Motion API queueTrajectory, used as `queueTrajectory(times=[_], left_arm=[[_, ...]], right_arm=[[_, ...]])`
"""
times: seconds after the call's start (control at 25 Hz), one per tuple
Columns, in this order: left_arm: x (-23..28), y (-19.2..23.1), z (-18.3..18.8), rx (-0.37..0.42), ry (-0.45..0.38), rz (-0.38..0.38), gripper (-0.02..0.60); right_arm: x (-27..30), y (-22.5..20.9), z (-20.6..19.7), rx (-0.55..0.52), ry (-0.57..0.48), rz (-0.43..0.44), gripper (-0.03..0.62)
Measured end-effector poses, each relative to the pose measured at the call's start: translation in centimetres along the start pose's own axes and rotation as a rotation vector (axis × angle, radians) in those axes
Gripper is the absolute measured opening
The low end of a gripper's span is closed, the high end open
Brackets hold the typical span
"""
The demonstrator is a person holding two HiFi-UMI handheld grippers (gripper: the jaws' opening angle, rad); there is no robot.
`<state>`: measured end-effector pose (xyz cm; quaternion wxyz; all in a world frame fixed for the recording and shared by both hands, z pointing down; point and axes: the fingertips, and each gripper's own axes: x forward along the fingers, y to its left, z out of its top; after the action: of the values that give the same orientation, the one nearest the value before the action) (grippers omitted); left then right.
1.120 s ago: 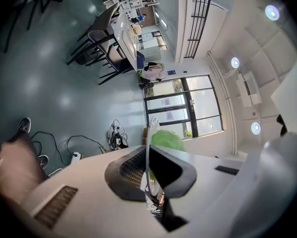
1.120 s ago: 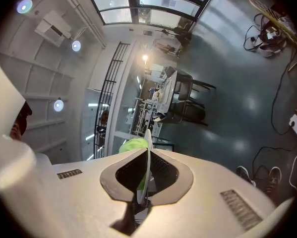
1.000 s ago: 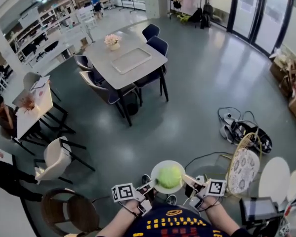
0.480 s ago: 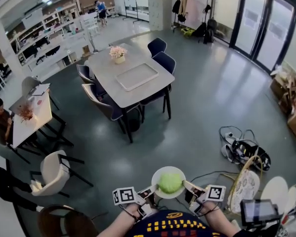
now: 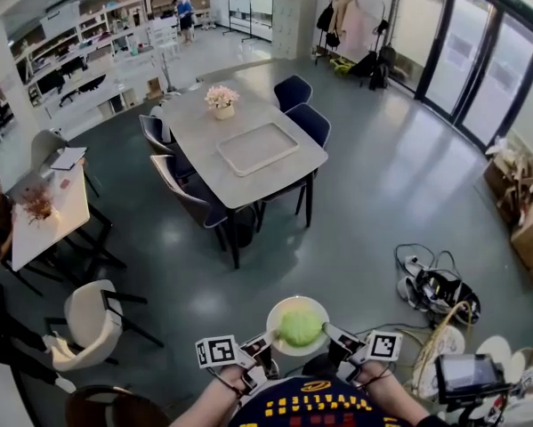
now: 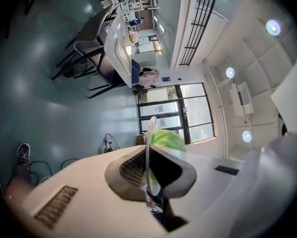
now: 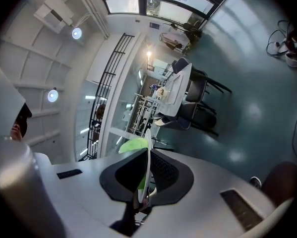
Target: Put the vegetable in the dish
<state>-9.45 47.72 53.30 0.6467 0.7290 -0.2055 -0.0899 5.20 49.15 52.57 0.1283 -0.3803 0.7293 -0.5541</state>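
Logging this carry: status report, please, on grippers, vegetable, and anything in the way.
Left gripper and right gripper both shut on dish rim, opposite sides. Green vegetable sits in dish. Table stands ahead, cables at right.

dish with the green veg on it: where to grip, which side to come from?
Grip the dish by its thin rim, from two opposite sides, one jaw above and one below. It is flat and shallow, and the vegetable fills the middle, so only the edge is free. The left gripper and right gripper are shut on it that way.
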Motion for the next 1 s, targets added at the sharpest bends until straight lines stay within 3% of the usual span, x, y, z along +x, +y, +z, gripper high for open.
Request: queueTrajectory(times=[0.12, 0.36, 0.52, 1.0], left_arm=[[-0.1, 0.4, 1.5, -0.021, -0.016, 0.005, 0.012], [1.0, 1.3, 4.7, -0.04, -0.05, 0.004, 0.012], [2.3, 2.4, 7.4, -0.029, -0.074, 0.048, 0.011], [15.9, 1.0, 15.0, -0.012, -0.106, 0.102, 0.012]], right_arm=[[2.4, 1.8, 1.1, -0.008, 0.0, 0.093, 0.02], [5.7, 0.6, 3.1, -0.03, 0.035, 0.091, 0.02], [8.2, -0.9, 5.3, 0.0, 0.053, 0.12, 0.02], [10.8, -6.2, 20.0, 0.036, 0.072, 0.211, 0.02]])
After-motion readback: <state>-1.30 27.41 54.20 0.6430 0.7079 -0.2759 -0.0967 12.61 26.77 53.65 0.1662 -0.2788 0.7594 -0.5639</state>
